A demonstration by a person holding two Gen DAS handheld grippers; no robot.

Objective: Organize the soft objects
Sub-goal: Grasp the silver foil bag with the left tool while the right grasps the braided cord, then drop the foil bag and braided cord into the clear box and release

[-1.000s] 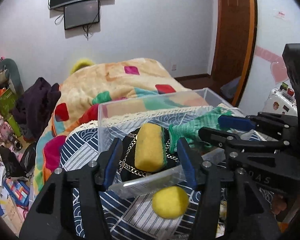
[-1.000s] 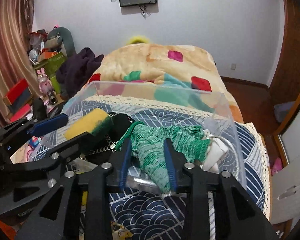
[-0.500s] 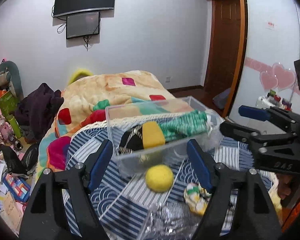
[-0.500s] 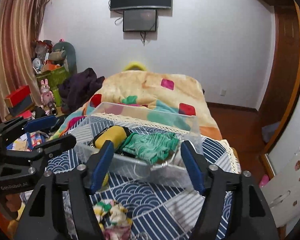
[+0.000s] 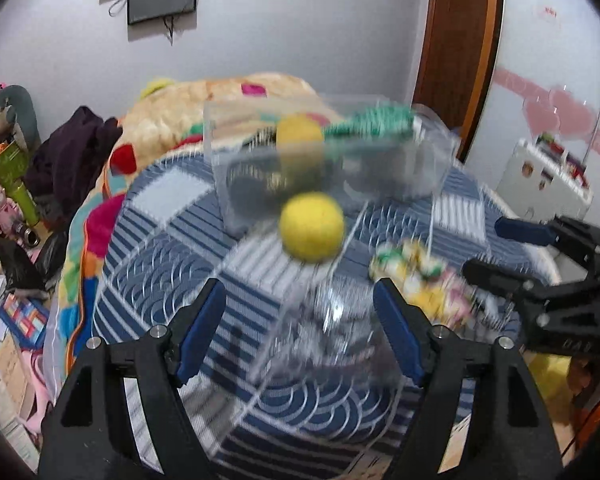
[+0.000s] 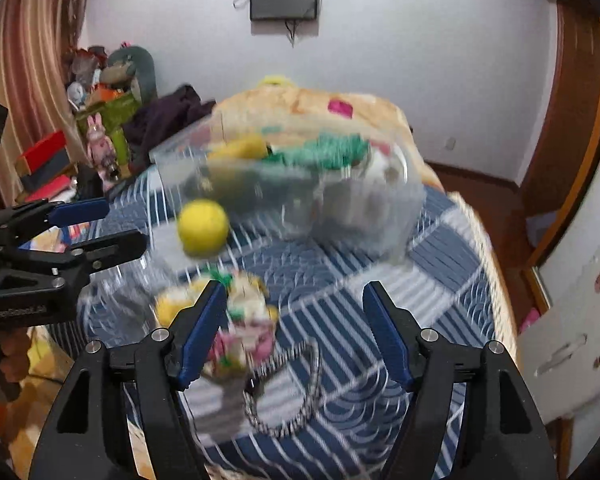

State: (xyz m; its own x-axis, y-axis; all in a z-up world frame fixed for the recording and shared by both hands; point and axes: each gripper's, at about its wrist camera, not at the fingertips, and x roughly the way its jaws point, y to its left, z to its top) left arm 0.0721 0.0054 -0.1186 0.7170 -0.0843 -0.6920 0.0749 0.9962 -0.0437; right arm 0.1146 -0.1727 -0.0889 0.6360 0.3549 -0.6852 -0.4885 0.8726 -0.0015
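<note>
A clear plastic bin (image 5: 428, 168) (image 6: 380, 216) sits on the blue patterned cloth and holds a yellow sponge (image 5: 299, 131) (image 6: 240, 147), a green knit glove (image 5: 374, 125) (image 6: 332, 150) and a dark item. A yellow ball (image 5: 312, 227) (image 6: 203, 227) lies on the cloth in front of the bin. A multicoloured soft bundle (image 5: 416, 280) (image 6: 244, 320) lies nearer to me. My left gripper (image 5: 300, 328) is open and empty, short of the ball. My right gripper (image 6: 296, 332) is open and empty, its left finger beside the bundle. Both views are blurred.
A chain strap (image 6: 296, 400) lies on the cloth below the bundle. A crinkled clear wrapper (image 5: 332, 332) lies between my left fingers. A bed with a patchwork blanket (image 5: 220, 100) stands behind. Clutter and toys (image 6: 100, 128) crowd the left side. A white cabinet (image 6: 572, 320) stands at the right.
Both grippers have pulled back from the bin and tilted down. The right gripper let go of the green glove, which stays in the bin. The bundle and chain have come into view.
</note>
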